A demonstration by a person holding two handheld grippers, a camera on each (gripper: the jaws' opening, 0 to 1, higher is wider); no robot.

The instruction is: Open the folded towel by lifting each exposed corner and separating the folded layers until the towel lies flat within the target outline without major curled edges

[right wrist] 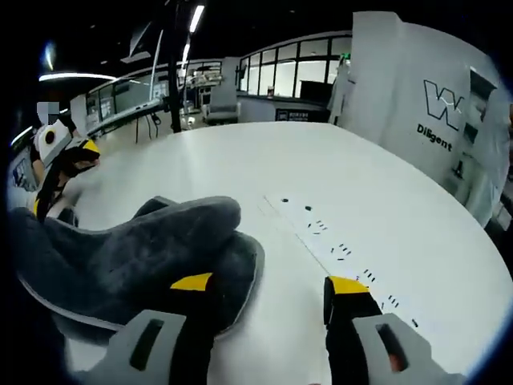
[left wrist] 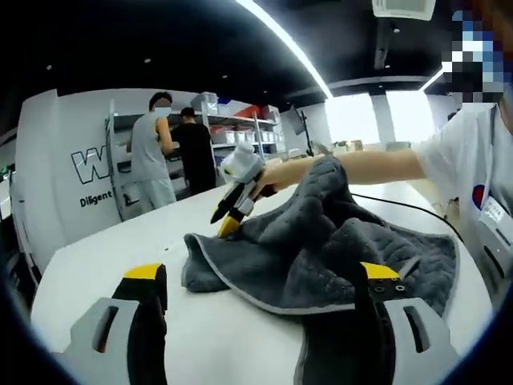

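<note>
The towel (left wrist: 337,257) is judged only partly opened: it lies heaped in thick grey folds on the white tabletop (left wrist: 120,241), with layers still doubled and one portion raised in a peak, so spreading flat and smoothing of edges remain to be done. No target outline can be made out; a line of small dark marks (right wrist: 337,245) is noted on the tabletop ahead and to the right of the right hand-held gripper (right wrist: 268,289). The left hand-held gripper (left wrist: 260,281) is found with its jaws set wide apart; the towel's near edge lies just ahead between them, and the right jaw stands against the cloth, though no grip is seen. The right hand-held gripper is likewise spread wide, its left jaw resting at or over the towel's rounded edge and its right jaw over bare tabletop; nothing is held. Further off in the left gripper view, it appears beside the raised peak. Two persons (left wrist: 172,148) stand at shelving (left wrist: 240,132) beyond.
</note>
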